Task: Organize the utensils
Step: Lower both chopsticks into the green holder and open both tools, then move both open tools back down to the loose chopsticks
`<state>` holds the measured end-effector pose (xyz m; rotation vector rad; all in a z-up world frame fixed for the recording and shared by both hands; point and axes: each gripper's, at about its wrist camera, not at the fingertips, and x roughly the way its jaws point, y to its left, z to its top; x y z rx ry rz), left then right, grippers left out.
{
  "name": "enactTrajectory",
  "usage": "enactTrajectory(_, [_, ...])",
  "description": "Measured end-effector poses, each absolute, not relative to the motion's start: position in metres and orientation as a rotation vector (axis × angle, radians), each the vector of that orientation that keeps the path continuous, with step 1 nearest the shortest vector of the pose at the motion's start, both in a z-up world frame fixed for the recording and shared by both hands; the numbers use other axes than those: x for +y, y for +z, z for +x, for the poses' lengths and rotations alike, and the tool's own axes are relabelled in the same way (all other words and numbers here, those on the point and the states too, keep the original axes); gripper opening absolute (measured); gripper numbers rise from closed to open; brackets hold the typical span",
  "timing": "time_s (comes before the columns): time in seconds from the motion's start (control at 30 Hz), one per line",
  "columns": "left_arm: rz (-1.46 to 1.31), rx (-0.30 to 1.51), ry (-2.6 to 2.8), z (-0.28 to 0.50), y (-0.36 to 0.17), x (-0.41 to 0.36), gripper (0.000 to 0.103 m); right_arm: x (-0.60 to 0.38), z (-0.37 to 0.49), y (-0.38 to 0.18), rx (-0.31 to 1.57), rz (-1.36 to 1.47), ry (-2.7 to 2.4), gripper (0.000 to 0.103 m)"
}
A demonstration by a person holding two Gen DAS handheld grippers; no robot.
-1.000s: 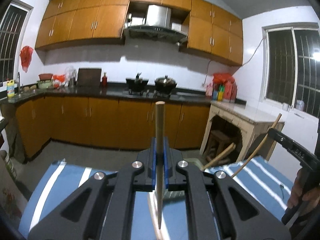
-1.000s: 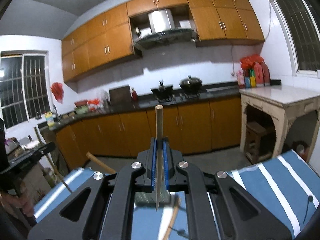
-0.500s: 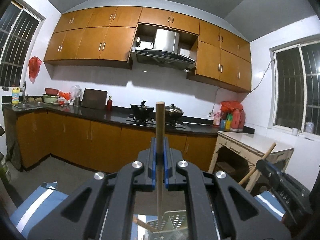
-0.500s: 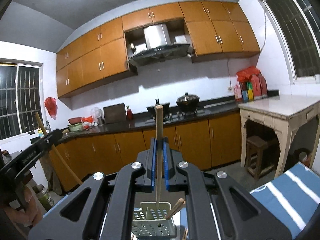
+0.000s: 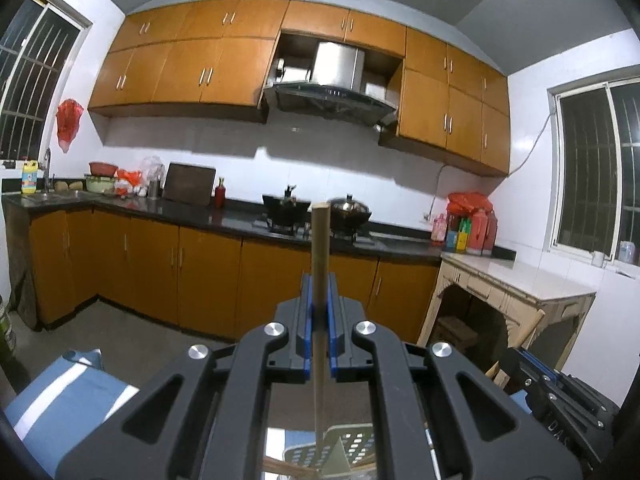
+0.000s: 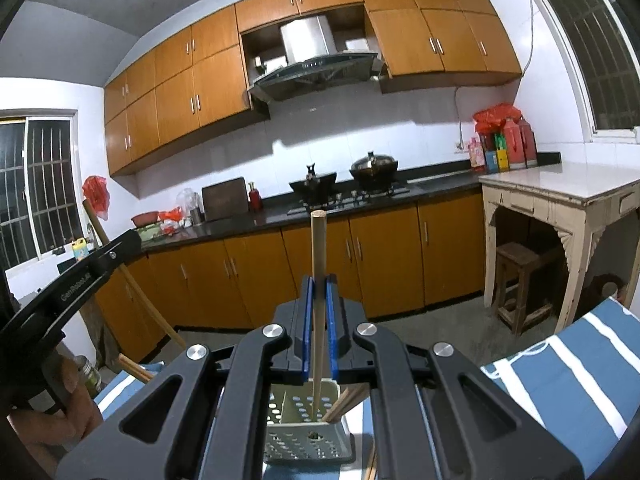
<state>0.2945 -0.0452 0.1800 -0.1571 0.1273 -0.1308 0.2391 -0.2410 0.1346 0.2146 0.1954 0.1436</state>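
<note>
My left gripper (image 5: 319,300) is shut on a wooden chopstick (image 5: 320,252) that stands upright between its blue pads. Its lower tip hangs over a grey perforated utensil holder (image 5: 352,446) at the bottom of the left wrist view. My right gripper (image 6: 319,300) is shut on another upright wooden chopstick (image 6: 318,264). Its tip reaches into the perforated holder (image 6: 306,436), where another chopstick (image 6: 346,400) leans. The left gripper (image 6: 90,270) shows at the left of the right wrist view, the right gripper (image 5: 560,392) at the lower right of the left wrist view.
The holder stands on a blue cloth with white stripes (image 6: 568,384). Beyond it are orange kitchen cabinets (image 6: 384,256), a dark counter with two pots (image 6: 374,170), and a pale side table (image 6: 560,196) with a wooden stool under it at the right.
Both grippers have tilted up and come in over the holder with their chopsticks. The holder has come into view beneath them, and the right chopstick's tip now reaches into it.
</note>
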Motion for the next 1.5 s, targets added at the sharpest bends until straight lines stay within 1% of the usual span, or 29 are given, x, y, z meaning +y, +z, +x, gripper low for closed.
enactTrajectory(0.1, [-0.143,0.179,-0.122,0.304,0.17,-0.047,0.01,-0.239,0.24,0.131,0.224,0.215,0.164,0.008])
enactTrajectory(0.17, [-0.145,0.204,-0.117,0.306,0.166,-0.044,0.015,-0.239,0.235,0.132,0.222,0.203,0.16,0.014])
enactTrajectory(0.23, [-0.157,0.211,-0.109,0.304,0.168,-0.038,0.017,-0.241,0.23,0.135,0.211,0.204,0.152,0.033])
enactTrajectory(0.27, [-0.161,0.211,-0.108,0.301,0.167,-0.035,0.019,-0.244,0.226,0.137,0.205,0.209,0.15,0.034])
enactTrajectory(0.43, [-0.164,0.212,-0.098,0.278,0.171,-0.018,0.024,-0.25,0.204,0.144,0.196,0.203,0.151,0.034])
enactTrajectory(0.53, [-0.146,0.222,-0.087,0.256,0.166,-0.008,0.029,-0.257,0.19,0.138,0.213,0.199,0.14,0.034])
enactTrajectory(0.6, [-0.137,0.236,-0.082,0.241,0.158,-0.002,0.03,-0.262,0.179,0.128,0.238,0.205,0.131,0.034])
enactTrajectory(0.73, [-0.115,0.298,-0.059,0.213,0.127,0.013,0.031,-0.271,0.168,0.097,0.322,0.216,0.101,0.034])
enactTrajectory(0.87, [-0.079,0.376,-0.016,0.196,0.086,0.024,0.032,-0.275,0.17,0.052,0.451,0.213,0.062,0.034])
enactTrajectory(1.07, [-0.031,0.516,0.04,0.194,0.027,0.031,0.032,-0.261,0.197,-0.026,0.733,0.24,0.079,0.034])
enactTrajectory(1.17, [-0.033,0.589,0.036,0.196,0.003,0.03,0.032,-0.25,0.205,-0.051,0.821,0.224,0.096,0.029])
enactTrajectory(1.33, [-0.023,0.659,0.021,0.197,-0.019,0.028,0.032,-0.237,0.209,-0.067,0.868,0.19,0.092,0.028])
enactTrajectory(1.5, [-0.025,0.695,0.009,0.199,-0.031,0.024,0.032,-0.234,0.208,-0.069,0.862,0.192,0.101,0.028])
